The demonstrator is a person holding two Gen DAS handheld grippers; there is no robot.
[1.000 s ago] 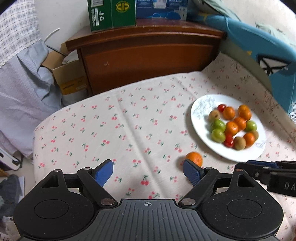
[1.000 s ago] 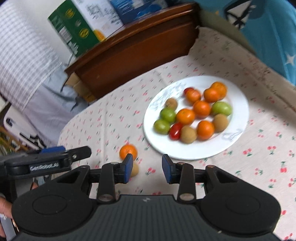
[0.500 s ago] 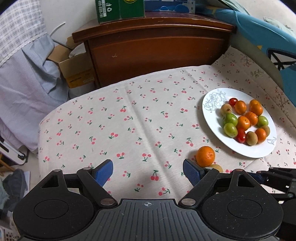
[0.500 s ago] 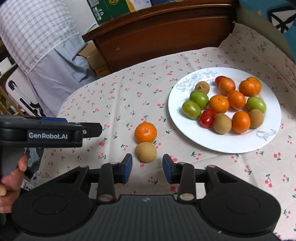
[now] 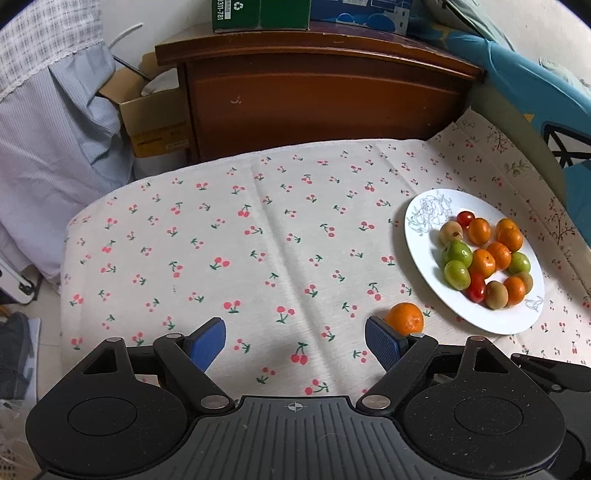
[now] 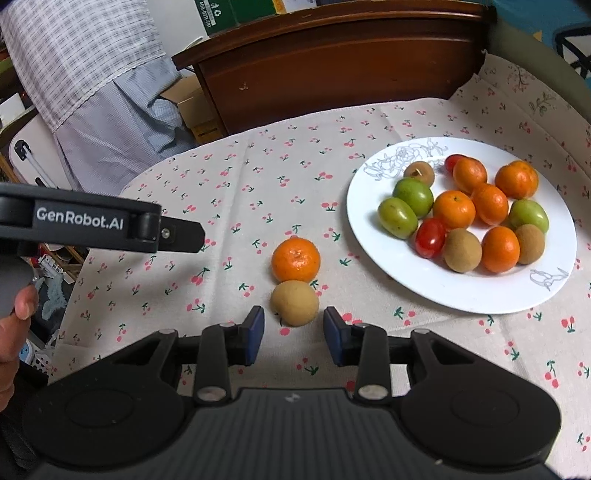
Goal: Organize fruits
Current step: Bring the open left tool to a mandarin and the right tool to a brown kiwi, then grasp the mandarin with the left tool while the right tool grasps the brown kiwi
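My fingers [image 6: 255, 334] carry blue pads on black frames. The desk [image 6: 258, 192] wears a cream cloth printed with small red cherries on green stems. One orange mandarin [image 6: 296, 259] and one tan-brown round fruit [image 6: 294, 302] lie on it. The white plate [image 6: 454, 291], marked with grey line drawings, holds orange, green, red and brown fruits. Behind stands a reddish-brown wooden cabinet [image 5: 325, 99], a green carton [image 5: 260, 14] on top, beside blue-and-white checked fabric [image 6: 77, 55].
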